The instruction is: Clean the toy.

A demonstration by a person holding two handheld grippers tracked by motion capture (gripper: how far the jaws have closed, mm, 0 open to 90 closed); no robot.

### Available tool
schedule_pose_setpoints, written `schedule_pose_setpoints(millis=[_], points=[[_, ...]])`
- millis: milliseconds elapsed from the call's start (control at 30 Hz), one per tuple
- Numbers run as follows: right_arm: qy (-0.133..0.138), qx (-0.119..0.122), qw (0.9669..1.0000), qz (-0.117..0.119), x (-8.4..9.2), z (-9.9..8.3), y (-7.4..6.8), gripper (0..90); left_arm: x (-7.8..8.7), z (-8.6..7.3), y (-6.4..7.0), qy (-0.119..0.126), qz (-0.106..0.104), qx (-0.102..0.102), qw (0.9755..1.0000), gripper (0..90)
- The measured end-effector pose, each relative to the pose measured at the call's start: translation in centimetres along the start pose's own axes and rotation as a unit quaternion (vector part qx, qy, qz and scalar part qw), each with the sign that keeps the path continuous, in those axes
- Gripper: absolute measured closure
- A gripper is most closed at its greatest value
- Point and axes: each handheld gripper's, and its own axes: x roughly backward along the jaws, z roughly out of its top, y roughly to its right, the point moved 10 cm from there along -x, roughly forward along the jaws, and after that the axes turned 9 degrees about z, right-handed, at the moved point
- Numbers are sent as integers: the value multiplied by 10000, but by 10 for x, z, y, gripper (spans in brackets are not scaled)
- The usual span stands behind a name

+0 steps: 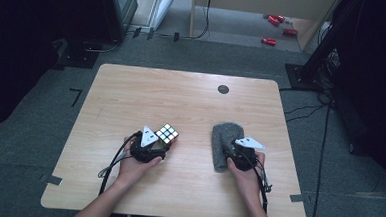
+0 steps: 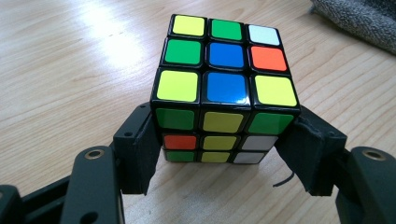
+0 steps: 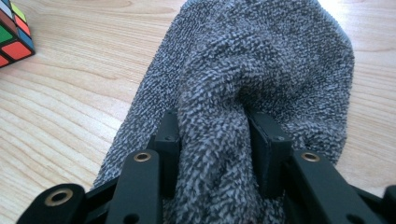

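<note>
Two things are in hand on the wooden counter (image 1: 191, 96): a puzzle cube (image 2: 224, 88) near the middle, clamped at its sides by the left claw (image 2: 224, 156), and a grey cloth (image 3: 261, 70) to its right, a fold of it pinched between the right claw (image 3: 212, 154) jaws.

Wooden table (image 1: 132, 90) on grey carpet (image 1: 29, 130) (dim room).

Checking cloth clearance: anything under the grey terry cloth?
Bare wooden table shows around the grey terry cloth. The right tongs pinch a raised fold of it; whatever lies beneath the cloth is covered.
</note>
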Motion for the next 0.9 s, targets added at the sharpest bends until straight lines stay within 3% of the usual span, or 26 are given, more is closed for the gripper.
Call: schedule_pose_setpoints(millis=[100, 233, 267, 333, 467, 533, 700, 800, 900], points=[[-16, -79, 10000, 50, -1, -1, 0, 620, -1, -1, -1, -80, -104, 140, 9998, 343], [26, -213, 9997, 131, -2, 0, 3, 610, 1, -1, 0, -89, -144, 87, 9998, 332], [80, -278, 9994, 167, -2, 1, 3, 576, 1, -1, 0, -89, -144, 87, 9998, 294], [216, -316, 9989, 252, 0, 7, 1, 434, 7, 2, 2, -139, -376, 334, 9986, 176], [277, -80, 9992, 273, 10, 21, -10, 151, 17, 11, -6, -25, -364, 585, 9976, 124], [289, -36, 9988, 387, 17, 26, -17, 102, 23, 13, -10, -36, -346, 739, 9967, 101], [278, 13, 9977, 614, 29, 33, -26, 3, 39, 11, -15, -58, -512, 834, 9952, 90], [199, 169, 9985, 491, 40, 33, -26, 0, 54, 9, -18, 51, -769, 1109, 9908, 73], [210, 151, 9982, 535, 51, 32, -26, 0, 65, 6, -23, 92, -760, 1100, 9910, 41]])
